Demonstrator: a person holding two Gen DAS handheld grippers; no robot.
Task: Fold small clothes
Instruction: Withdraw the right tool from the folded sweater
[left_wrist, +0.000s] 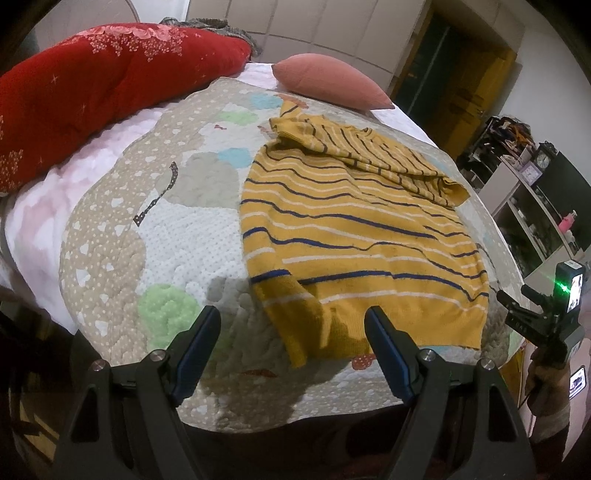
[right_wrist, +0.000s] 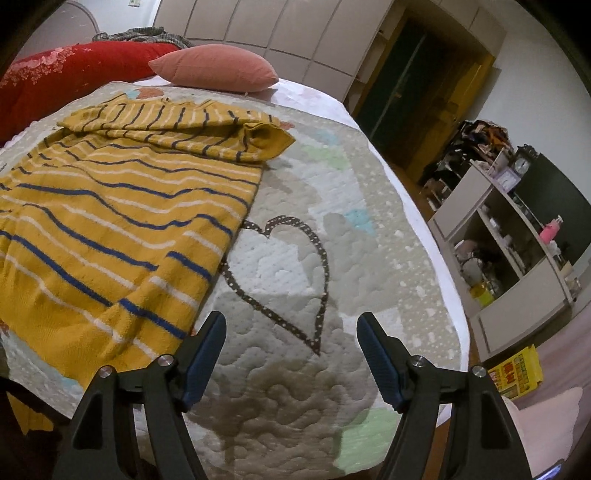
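1. Red is the first colour I meet on the far left: a big red cushion (left_wrist: 110, 88) with pale flowers lies along the left side of the bed.
2. Under it I see a white-pink fluffy blanket (left_wrist: 40, 206), and on top of that a quilted bedcover (left_wrist: 177, 240) in beige, white and pale green, with small dots and a dotted heart outline (right_wrist: 280, 273).
3. My left gripper (left_wrist: 291, 325) hangs above the near edge of the quilt; its jaws stand wide apart and hold nothing. Its right finger is over the lower hem of the sweater.
4. Toward the middle lies the yellow sweater (left_wrist: 354, 229) with blue and white stripes, spread on the quilt; one sleeve is folded across its top part, and another piece is folded over at the near left corner.
5. Behind it, at the head of the bed, rests a pink pillow (left_wrist: 332, 81), before a padded headboard (right_wrist: 280, 33).
6. My right gripper (right_wrist: 291, 332) is released too, jaws apart, above the bare quilt just beside the sweater's right edge.
7. On the far right stand a dark doorway (right_wrist: 417, 85), a grey shelf unit (right_wrist: 517, 254) with a small clock (right_wrist: 522, 164), and a yellow box (right_wrist: 515, 373) on the floor.
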